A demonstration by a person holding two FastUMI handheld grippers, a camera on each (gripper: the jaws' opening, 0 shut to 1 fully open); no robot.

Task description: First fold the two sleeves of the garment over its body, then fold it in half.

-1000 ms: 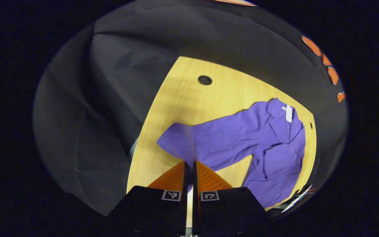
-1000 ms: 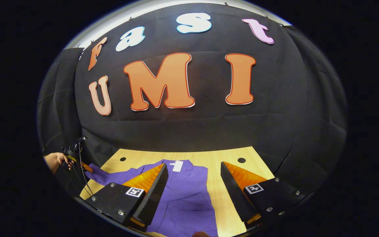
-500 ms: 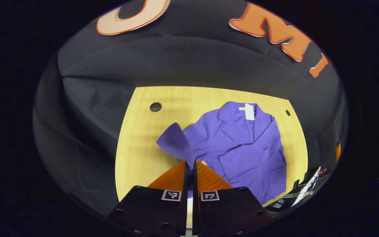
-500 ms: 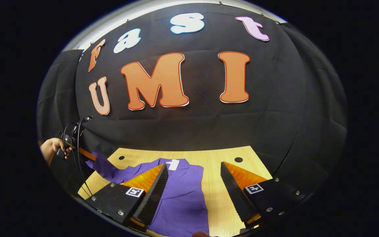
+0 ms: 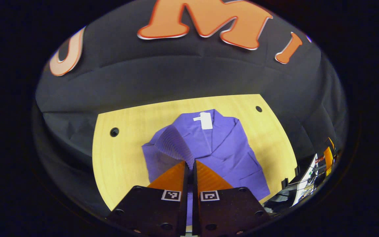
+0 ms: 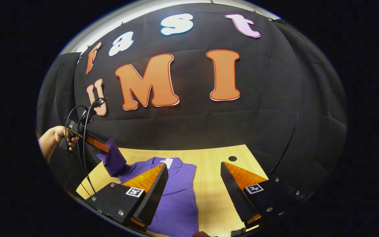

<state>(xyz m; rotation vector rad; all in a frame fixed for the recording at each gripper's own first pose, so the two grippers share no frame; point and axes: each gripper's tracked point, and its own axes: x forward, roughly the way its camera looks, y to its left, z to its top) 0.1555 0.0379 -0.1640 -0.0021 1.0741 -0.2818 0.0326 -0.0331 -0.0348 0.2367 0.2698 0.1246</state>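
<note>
Garment: a purple jacket lies flat, front up, on a pale wooden table, its collar toward the black cloth wall and a white tag at the neck. In my right gripper view the jacket sits between my 2 right fingers and runs under the left one.

Sleeve: 1 purple sleeve is lifted off the table and hangs over the jacket's body. In my right gripper view the same sleeve rises at a slant from the jacket's shoulder.

My left gripper: my 2 fingers are pressed together with the ribbed cuff end of the sleeve pinched between them. In my right gripper view this gripper shows well above the table at the left, held by my hand, with black cables looping from it.

My right gripper: my fingers stand wide apart and hold nothing, low over the jacket's near part and the bare wood beside it.

Table: 2 small round holes sit near its far corners.
</note>
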